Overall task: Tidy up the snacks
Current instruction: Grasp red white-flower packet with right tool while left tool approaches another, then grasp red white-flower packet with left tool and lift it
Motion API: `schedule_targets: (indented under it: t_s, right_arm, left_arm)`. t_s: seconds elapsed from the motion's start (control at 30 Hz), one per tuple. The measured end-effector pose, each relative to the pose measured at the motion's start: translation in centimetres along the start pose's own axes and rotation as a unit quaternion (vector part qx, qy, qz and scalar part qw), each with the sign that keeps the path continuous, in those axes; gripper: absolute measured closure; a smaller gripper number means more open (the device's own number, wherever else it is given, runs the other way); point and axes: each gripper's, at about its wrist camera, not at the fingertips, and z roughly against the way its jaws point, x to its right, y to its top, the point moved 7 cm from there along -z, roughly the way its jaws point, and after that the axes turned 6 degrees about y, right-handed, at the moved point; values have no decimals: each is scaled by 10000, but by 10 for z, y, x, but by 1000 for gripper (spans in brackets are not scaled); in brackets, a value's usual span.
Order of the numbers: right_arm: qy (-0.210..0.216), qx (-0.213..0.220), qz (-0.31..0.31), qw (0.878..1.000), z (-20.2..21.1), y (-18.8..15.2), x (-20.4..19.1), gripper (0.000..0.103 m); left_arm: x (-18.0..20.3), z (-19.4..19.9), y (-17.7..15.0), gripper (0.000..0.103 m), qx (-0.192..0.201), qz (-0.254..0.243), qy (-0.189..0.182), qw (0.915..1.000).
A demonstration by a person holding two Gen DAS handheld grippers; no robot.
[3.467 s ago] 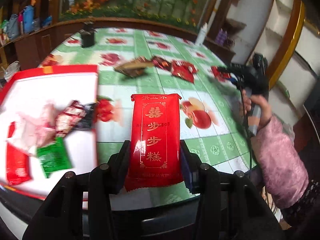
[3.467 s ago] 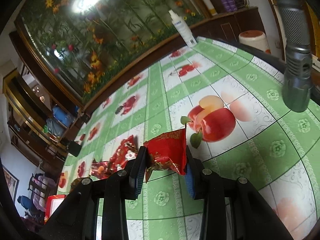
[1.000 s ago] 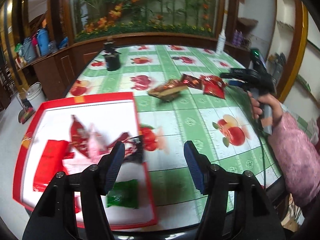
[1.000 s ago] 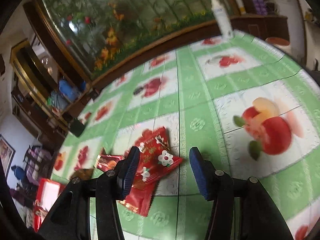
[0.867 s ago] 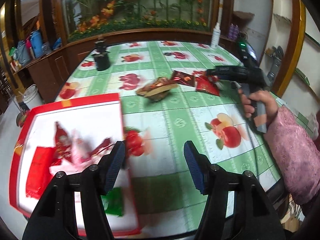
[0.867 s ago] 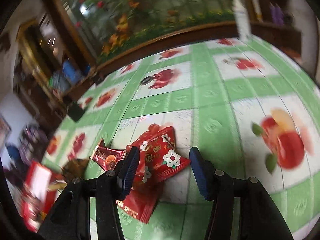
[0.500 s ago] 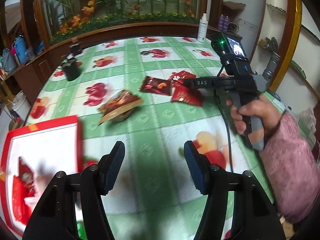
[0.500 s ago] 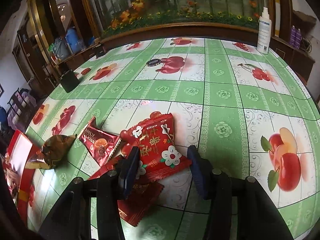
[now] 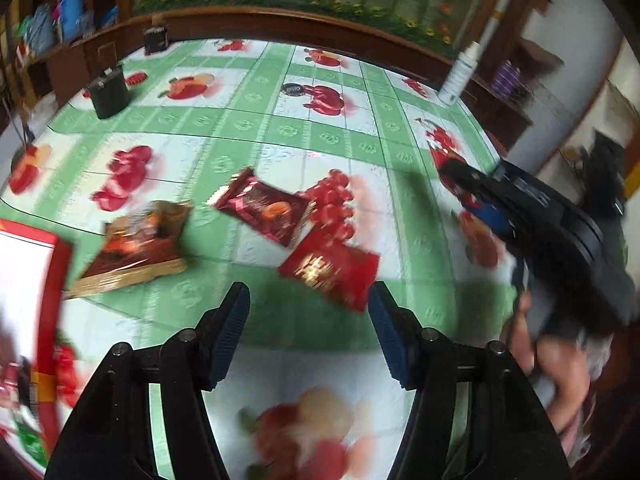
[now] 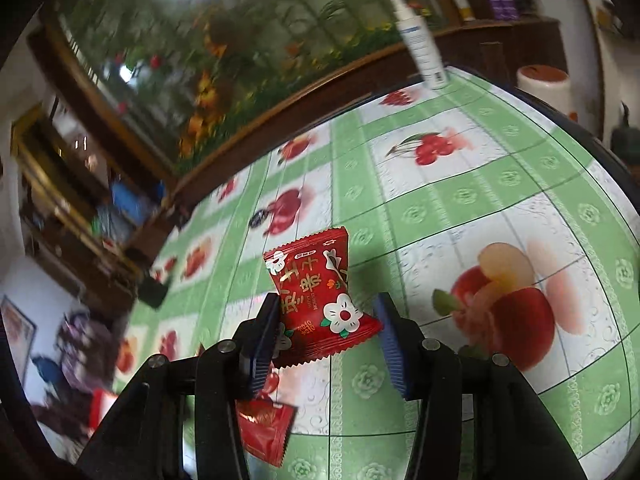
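Since a second ago the left claw (image 9: 308, 322) has swung off the red tray (image 9: 60, 280) toward the loose packets; the right claw (image 10: 326, 330) has lifted the flower-print red packet (image 10: 316, 296) clear of the worktop (image 10: 460, 208).

Right claw: jaws narrowed onto the packet, its lower half between the pads and its top sticking out ahead. The grip looks off-centre, so keep the wrist level on the carry to the tray.

Left claw: jaws about half open, empty.
- Just ahead of it, slightly right: plain red packet (image 9: 330, 268), lying skewed. Roll the wrist so the pads meet its long edges.
- Further ahead: dark red packet (image 9: 262, 214).
- Ahead-left: brown-gold packet (image 9: 138, 244), near the tray's edge.

Blur is heavy; settle before closing.
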Motion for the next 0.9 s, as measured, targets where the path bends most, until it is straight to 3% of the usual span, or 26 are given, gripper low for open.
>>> schedule_targets:
  t_s: [0.1, 0.3, 0.37, 0.57, 0.7, 0.83, 0.9]
  right_arm:
    - [62, 48, -166, 9998, 3, 4, 4, 54]
    - [165, 44, -357, 9992, 3, 7, 7, 54]
    - [168, 11, -377, 9991, 1, 6, 8, 54]
    - [118, -13, -363, 9993, -2, 3, 8, 54]
    - [77, -45, -350, 9993, -5, 2, 10, 54]
    - [31, -109, -285, 9995, -9, -1, 8, 54]
    - [18, -137, -211, 9997, -10, -3, 5, 54]
  left_arm:
    - [11, -16, 11, 43, 112, 172, 164, 9997]
    - [28, -43, 14, 42, 57, -30, 280, 9996]
    - [28, -48, 12, 32, 115, -191, 428, 9988]
    - [32, -54, -4, 31, 151, -1003, 655, 9927]
    - [19, -46, -7, 42, 209, -1079, 529, 9925]
    - [4, -37, -15, 67, 242, -1241, 419, 9911]
    - [-7, -31, -21, 73, 198, -1214, 333, 9918]
